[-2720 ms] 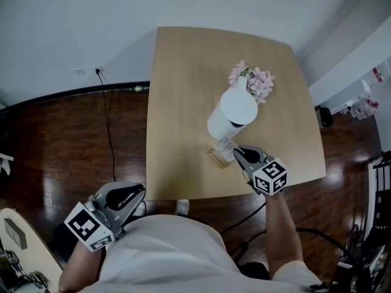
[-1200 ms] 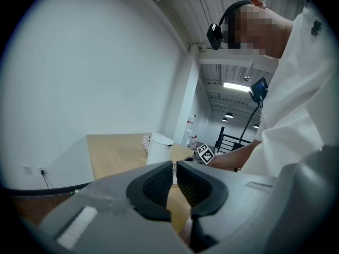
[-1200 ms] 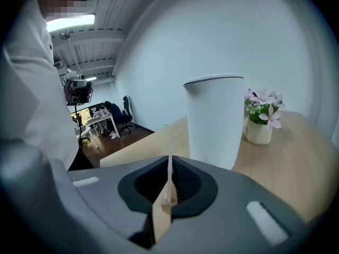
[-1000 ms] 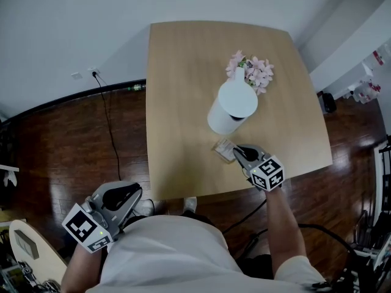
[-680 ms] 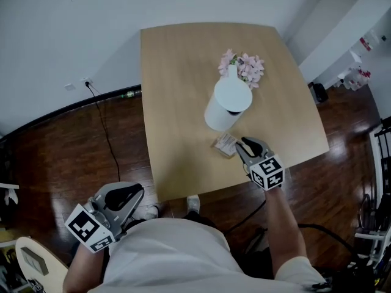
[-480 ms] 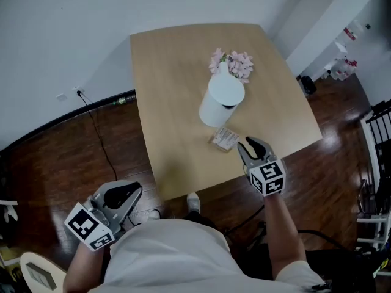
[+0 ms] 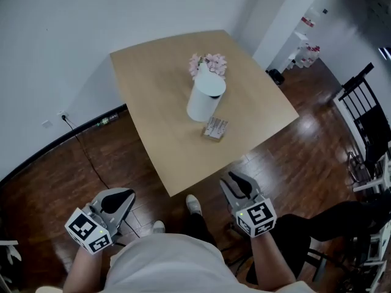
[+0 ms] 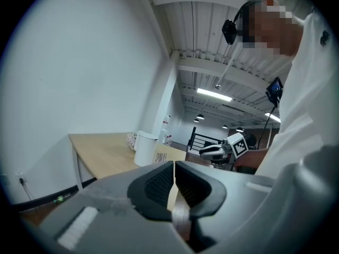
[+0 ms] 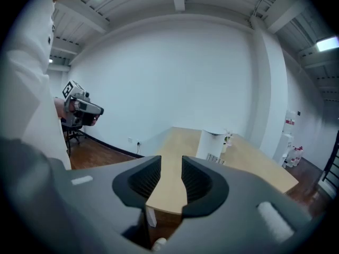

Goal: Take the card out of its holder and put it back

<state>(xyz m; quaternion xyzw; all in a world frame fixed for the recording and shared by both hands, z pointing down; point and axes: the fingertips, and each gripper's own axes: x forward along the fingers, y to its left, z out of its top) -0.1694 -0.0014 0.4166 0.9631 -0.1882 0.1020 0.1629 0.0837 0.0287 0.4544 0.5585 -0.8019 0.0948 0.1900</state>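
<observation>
Dark wood floor [image 7: 67, 157], underfoot and all round. Worktop [image 7: 153, 96]: pale wooden square, standing well ahead of the person. White cylindrical container [image 7: 204, 98], upright at mid-worktop, with a pink flower sprig [image 7: 208, 61] just behind it. Right tool [image 7: 235, 185]: held low by the person's body and off the worktop's near edge. Its jaws stand moderately apart with a clear gap and nothing between the pads, the worktop showing through far beyond. Left tool [image 7: 116, 201]: held low at the other side, over the floor and well apart from everything. Its jaws are brought together to a hairline slit, and it grips and touches nothing. Card [image 7: 216, 127]: small printed rectangle seated in its holder [image 7: 209, 135], on the worktop just in front of the white container toward the near edge, and touched by neither tool. Step in hand, as a judgement: no handling is under way. With the card seated and both tools away, this reads either as the cycle complete or as one not yet begun. A fresh extraction would call for the right tool to reach forward over the near edge, straddle the card's upper edge and close lightly. It would then lift along the slot, since the light holder may shift or tip.
</observation>
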